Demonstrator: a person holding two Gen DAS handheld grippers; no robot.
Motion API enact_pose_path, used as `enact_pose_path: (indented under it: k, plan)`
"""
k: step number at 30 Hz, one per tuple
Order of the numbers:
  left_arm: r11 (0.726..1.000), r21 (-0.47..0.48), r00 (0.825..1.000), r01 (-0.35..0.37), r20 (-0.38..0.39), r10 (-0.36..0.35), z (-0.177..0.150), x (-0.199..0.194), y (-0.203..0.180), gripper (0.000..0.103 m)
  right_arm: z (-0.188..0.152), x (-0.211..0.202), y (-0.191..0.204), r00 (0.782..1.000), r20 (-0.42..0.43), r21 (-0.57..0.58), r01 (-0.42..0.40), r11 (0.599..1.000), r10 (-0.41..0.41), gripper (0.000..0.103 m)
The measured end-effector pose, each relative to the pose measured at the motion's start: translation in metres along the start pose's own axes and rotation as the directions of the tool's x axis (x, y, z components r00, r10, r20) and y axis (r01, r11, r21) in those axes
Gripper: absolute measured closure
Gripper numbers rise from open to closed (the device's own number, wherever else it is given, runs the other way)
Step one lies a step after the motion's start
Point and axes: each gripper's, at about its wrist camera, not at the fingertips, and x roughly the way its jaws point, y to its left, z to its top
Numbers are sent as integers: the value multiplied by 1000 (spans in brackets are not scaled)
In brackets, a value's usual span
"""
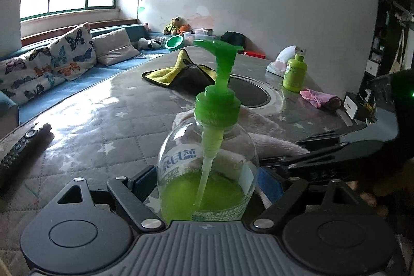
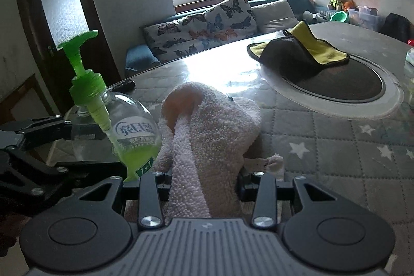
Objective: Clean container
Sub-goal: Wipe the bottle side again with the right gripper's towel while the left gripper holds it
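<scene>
We have the pump bottle pinched in the left gripper, whose blue-padded fingers press its clear belly from both sides at lower centre of the left wrist view, so the jaws stand narrowed to the bottle's width. The bottle is upright or nearly so, its long axis rising through the green pump head at upper centre, with green liquid pooled in the bottom third. In the right wrist view the same bottle sits at left centre, and our right gripper is clamped on a pale pink towel that bunches up through the middle of the frame. The towel lies just beside the bottle's right flank there, touching it or very near; we cannot tell which. That is the relation we judge the next wipe to turn on: the bottle lies to the left of the cloth, so we would carry the towel leftward against the glass and stroke along the upright axis. The grey quilted table lies beneath, and a yellow and grey cloth rests well apart at upper right.
</scene>
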Motion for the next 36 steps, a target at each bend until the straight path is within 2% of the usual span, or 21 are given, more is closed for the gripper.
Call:
enact_pose_path:
  k: [5, 10, 13, 20, 25, 36]
  plan:
    - [998, 36, 999, 46, 6, -46, -2, 0, 6, 17, 15, -13, -8, 998, 51, 71, -45, 996, 42, 63]
    - [993, 71, 996, 89, 3, -90, -2, 2, 8, 17, 45, -24, -8, 978, 155, 126, -160, 979, 140, 63]
    - [993, 74, 995, 95, 10, -96, -5, 3, 9, 17, 56, -9, -5, 971, 149, 134, -210, 969, 189, 63]
    - [994, 60, 995, 97, 17, -98, -7, 3, 9, 16, 43, 23, -18, 986, 89, 187, -157, 970, 143, 63]
    - [997, 26, 998, 67, 17, -68, -7, 2, 6, 16, 29, 26, -15, 996, 45, 129, -87, 988, 82, 63]
    - [999, -51, 1000, 6, 2, -6, -3, -5, 0, 15, 5, 17, 0, 999, 14, 33, -30, 999, 29, 63]
